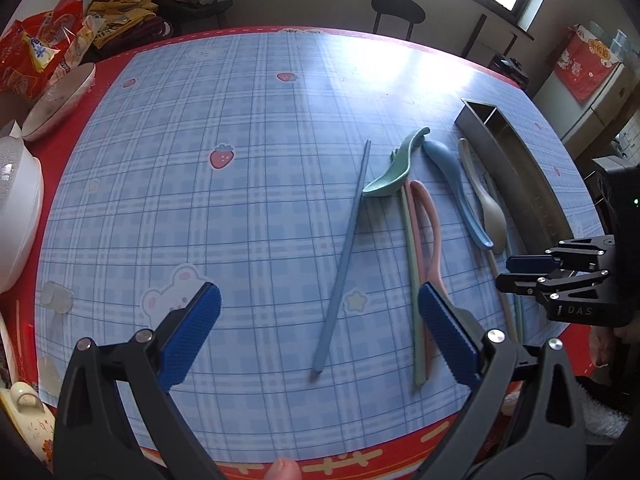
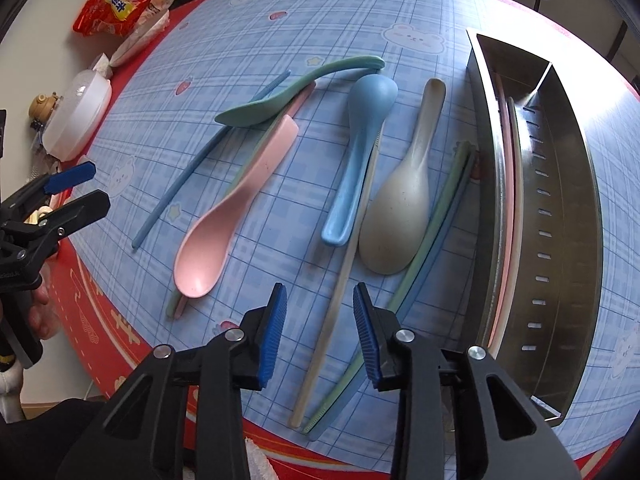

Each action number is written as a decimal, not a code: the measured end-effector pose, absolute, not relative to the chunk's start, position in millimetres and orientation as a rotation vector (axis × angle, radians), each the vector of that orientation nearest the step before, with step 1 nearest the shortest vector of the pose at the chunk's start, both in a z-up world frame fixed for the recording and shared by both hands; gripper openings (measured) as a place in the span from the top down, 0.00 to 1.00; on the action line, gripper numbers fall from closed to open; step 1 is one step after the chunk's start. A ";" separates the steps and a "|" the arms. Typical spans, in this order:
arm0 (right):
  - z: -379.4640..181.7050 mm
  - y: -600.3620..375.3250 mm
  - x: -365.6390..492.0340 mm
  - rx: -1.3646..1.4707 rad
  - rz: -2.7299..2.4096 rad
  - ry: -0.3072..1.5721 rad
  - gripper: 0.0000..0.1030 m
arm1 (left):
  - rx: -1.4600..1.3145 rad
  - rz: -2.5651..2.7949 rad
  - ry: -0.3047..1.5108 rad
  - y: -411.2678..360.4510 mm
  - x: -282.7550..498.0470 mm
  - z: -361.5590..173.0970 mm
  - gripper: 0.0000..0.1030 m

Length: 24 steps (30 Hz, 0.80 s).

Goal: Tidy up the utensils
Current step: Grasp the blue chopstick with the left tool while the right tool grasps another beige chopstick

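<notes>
Several pastel utensils lie on the blue plaid tablecloth [image 2: 280, 32]. In the right wrist view I see a pink spoon [image 2: 224, 224], a green spoon [image 2: 280, 100], a blue spoon [image 2: 360, 148] and a beige spoon [image 2: 400, 208]. My right gripper [image 2: 320, 296] straddles a beige chopstick [image 2: 332, 320], its pads apart and not touching it. A green and a blue chopstick [image 2: 432, 224] lie beside the steel holder [image 2: 568, 184], which contains a pink and a cream stick [image 2: 508, 200]. My left gripper [image 1: 318, 300] stands wide open over a blue chopstick [image 1: 344, 256].
Snack bags [image 1: 36, 52], a white bowl [image 1: 60, 100] and a white lidded container [image 1: 16, 208] crowd the table's left side. A dark stool [image 1: 396, 8] stands beyond the far edge. The red border marks the near edge [image 1: 360, 464].
</notes>
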State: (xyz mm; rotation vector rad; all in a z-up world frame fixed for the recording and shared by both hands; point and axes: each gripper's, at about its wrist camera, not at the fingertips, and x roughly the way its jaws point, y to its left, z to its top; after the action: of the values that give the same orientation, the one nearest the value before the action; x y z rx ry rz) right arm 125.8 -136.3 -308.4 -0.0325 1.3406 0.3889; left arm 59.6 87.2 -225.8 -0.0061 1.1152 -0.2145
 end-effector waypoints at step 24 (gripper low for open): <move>-314.1 -132.7 134.1 -0.134 0.360 1.270 0.87 | 0.114 -0.341 1.213 48.7 96.4 -275.2 0.43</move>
State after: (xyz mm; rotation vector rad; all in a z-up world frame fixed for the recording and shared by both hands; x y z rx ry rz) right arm 134.1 -132.7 -314.1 -0.1335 1.2700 0.3602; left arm 96.4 48.7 -275.2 0.1136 1.2128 -0.3409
